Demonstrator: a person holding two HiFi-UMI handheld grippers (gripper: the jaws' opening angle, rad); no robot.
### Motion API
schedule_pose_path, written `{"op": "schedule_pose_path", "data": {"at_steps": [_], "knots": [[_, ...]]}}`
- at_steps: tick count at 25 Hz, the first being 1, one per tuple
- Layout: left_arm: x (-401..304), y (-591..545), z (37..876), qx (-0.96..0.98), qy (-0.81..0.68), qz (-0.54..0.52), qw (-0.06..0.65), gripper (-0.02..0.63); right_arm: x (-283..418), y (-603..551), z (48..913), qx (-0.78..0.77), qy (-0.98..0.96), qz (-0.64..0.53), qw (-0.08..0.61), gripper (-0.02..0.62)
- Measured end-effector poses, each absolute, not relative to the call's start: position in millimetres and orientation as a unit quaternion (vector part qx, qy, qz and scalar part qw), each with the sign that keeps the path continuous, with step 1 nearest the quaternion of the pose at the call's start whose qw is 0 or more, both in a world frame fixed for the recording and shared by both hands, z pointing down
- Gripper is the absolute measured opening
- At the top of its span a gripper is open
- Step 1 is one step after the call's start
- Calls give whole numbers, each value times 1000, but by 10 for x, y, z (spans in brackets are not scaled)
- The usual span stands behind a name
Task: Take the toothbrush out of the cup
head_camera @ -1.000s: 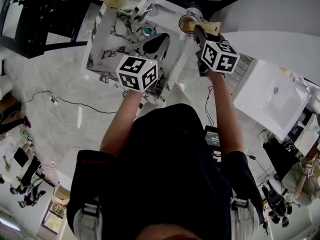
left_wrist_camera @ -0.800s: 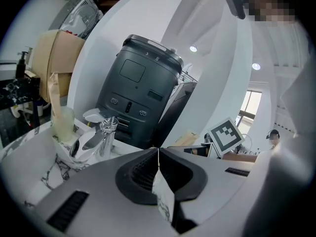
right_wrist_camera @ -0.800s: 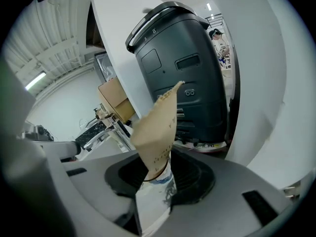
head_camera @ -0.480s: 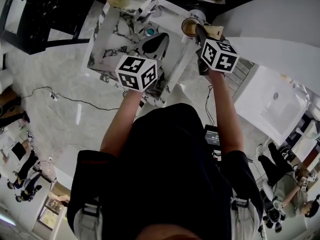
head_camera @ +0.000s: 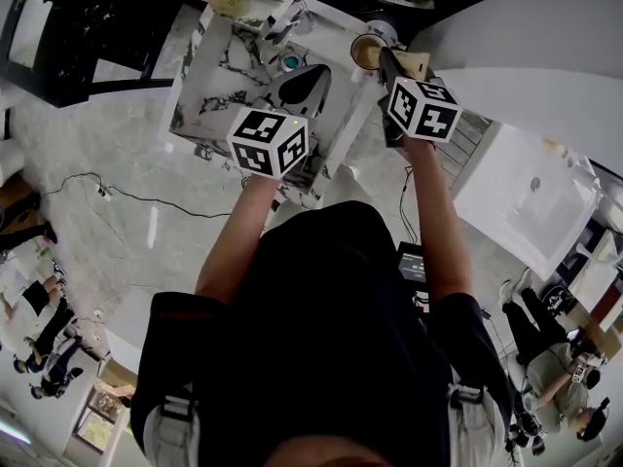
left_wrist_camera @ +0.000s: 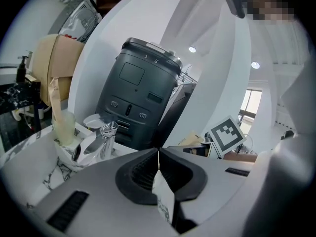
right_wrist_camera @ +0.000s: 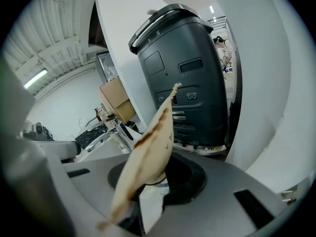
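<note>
A: Brush location? Claw states?

B: R claw [right_wrist_camera: 158, 174] clenched on tan wooden brush [right_wrist_camera: 153, 137], low on handle, at cup [head_camera: 367, 53] by sink's [head_camera: 219, 76] far right corner. Unclear whether fully out of cup. L claw [left_wrist_camera: 158, 154] shut tight, empty, over sink.

A: Handling?

B: Prob. light, stiff, smooth, so could swivel in pads. Best gripped mid-handle, flat faces vs pads. Lift straight up w/o tipping cup.

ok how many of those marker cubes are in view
2. One cube on the left gripper, above the marble sink's near rim; the other cube on the right gripper, which holds the toothbrush beside the cup. None looks hidden.
</note>
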State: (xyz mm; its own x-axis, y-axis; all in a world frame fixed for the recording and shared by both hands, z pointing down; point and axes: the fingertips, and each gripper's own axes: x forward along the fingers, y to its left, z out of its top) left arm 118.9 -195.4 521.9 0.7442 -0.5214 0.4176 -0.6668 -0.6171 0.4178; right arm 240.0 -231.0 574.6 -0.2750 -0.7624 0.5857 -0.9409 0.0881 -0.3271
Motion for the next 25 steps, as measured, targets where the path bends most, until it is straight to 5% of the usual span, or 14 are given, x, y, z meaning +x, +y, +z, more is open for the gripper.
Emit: {"op": "schedule_pose_path", "data": {"at_steps": [25], "knots": [[997,-1595,4697,907,-327,91,248,17,2409,-1982,4938,629,-723,266,101,67]]}}
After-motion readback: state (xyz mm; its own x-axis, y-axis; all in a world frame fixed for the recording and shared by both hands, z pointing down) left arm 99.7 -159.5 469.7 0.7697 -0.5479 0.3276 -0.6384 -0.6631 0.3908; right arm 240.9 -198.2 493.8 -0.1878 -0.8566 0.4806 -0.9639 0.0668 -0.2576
